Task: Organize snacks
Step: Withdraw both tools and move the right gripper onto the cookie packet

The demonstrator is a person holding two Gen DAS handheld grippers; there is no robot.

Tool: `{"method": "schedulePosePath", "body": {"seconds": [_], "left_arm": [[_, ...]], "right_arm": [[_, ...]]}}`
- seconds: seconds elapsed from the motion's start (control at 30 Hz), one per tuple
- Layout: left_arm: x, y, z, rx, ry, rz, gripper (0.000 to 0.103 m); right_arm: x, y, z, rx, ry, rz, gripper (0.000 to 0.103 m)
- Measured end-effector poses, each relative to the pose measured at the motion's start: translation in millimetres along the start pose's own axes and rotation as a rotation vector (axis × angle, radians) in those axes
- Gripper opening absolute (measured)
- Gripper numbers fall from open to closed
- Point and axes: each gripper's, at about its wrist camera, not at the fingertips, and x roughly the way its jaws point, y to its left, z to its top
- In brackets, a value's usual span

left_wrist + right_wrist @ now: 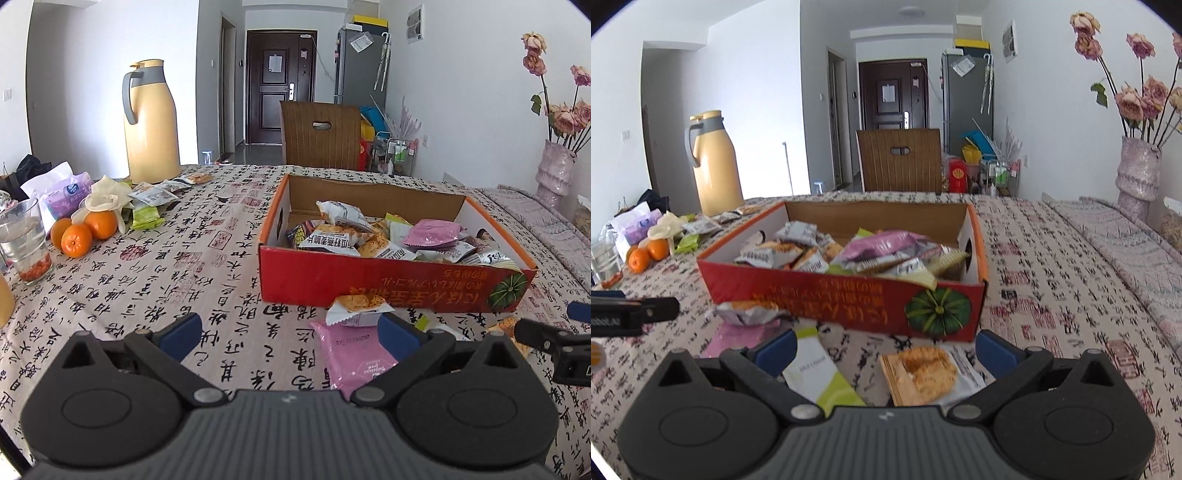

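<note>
- Red cardboard box (369, 280): set on the bench (207, 258), over a calligraphy-print cloth; filled with mixed snack packets (849, 254).
- Left hand-held gripper (290, 330): jaws spread wide, nothing held; a pink packet (347, 354) is seen lying just ahead, beside its right finger, with an orange-printed packet (356, 306) against the box front.
- Right hand-held gripper (886, 349): jaws spread wide, nothing held; a green-and-white packet (820, 376) and a biscuit packet (923, 373) are seen lying between its fingers, before the box.
- Far left of bench: yellow thermos (149, 122), three oranges (83, 230), a glass (24, 240), further loose packets (155, 195).
- Far right: vase of dried roses (1136, 173).
</note>
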Motion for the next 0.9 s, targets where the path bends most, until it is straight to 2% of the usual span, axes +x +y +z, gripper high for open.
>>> {"method": "schedulePosePath", "body": {"seconds": [0.4,0.53,0.67,0.83,0.9], "left_arm": [[13,0,2,-0.008,0.024,0.001,0.103],[17,2,1,-0.011,0.034,0.006,0.103],[22,1,-1,-0.009,0.048,0.005,0.103],[25,-3,-2,-0.005,0.064,0.005,0.103],[26,-5,-3,-0.001,0.067,0.004,0.103]], "right_arm": [[9,-11,-1,0.011,0.020,-0.031,0.102],[21,-15,-2,0.002,0.054,-0.043,0.094],[40,-23,-6,0.009,0.119,-0.055,0.092],[56,-31,-6,0.003,0.156,-0.058,0.089],[61,-33,-6,-0.003,0.174,-0.052,0.083]]}}
